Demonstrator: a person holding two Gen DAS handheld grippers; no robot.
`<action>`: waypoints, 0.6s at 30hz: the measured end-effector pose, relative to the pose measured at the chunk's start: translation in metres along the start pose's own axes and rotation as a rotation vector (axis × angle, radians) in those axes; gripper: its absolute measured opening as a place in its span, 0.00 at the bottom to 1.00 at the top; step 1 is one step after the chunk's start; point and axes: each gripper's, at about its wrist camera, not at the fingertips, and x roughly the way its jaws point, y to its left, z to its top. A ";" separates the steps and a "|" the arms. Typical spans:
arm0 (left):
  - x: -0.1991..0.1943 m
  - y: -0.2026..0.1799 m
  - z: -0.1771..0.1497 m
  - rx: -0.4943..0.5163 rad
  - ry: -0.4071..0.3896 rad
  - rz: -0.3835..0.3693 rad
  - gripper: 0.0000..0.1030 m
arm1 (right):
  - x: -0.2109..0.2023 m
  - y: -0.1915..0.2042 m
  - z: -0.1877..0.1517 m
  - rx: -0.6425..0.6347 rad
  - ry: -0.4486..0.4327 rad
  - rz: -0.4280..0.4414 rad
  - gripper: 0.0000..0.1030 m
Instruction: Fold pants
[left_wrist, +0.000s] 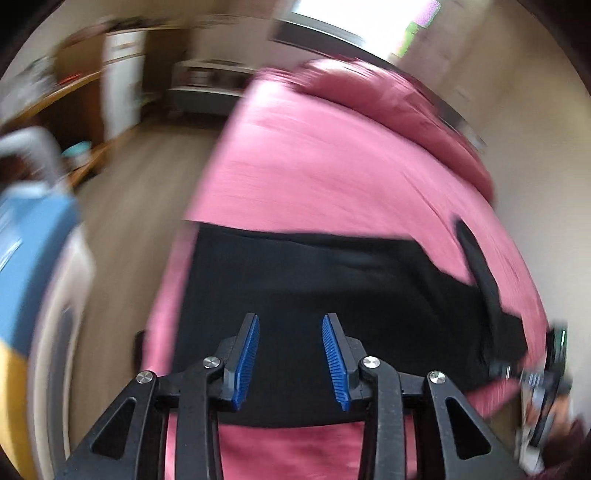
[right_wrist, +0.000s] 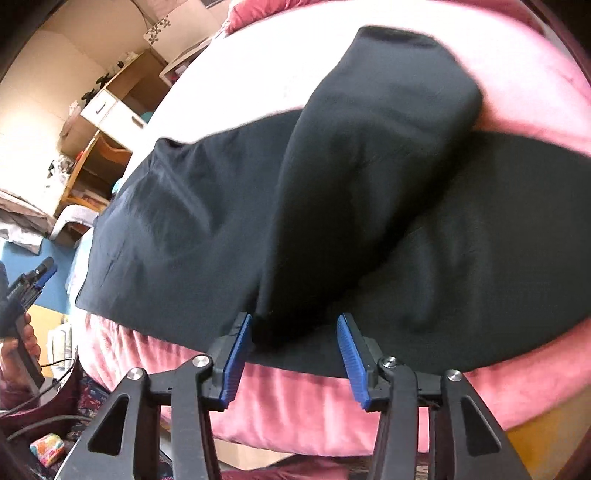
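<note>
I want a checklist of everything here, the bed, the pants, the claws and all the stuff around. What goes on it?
Surface: bed with pink cover; bare where no pants lie.
Job's things: black pants spread across the bed, one leg folded over the rest.
Clutter: nothing seen on the bed.
Grippers: left claw open above the pants, nothing between its pads; right claw open at the pants' near edge, pads not pressing the cloth.
Cables: dark cable low beside the bed.
Surroundings: wooden shelves with drawers, cluttered; window; wooden floor.
</note>
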 end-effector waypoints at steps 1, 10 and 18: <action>0.010 -0.014 -0.001 0.036 0.024 -0.020 0.35 | -0.008 -0.002 0.004 -0.001 -0.014 -0.009 0.48; 0.084 -0.104 -0.028 0.289 0.198 -0.128 0.35 | -0.030 -0.014 0.100 0.052 -0.168 -0.148 0.49; 0.106 -0.106 -0.036 0.258 0.238 -0.132 0.36 | 0.025 -0.023 0.222 0.177 -0.183 -0.233 0.49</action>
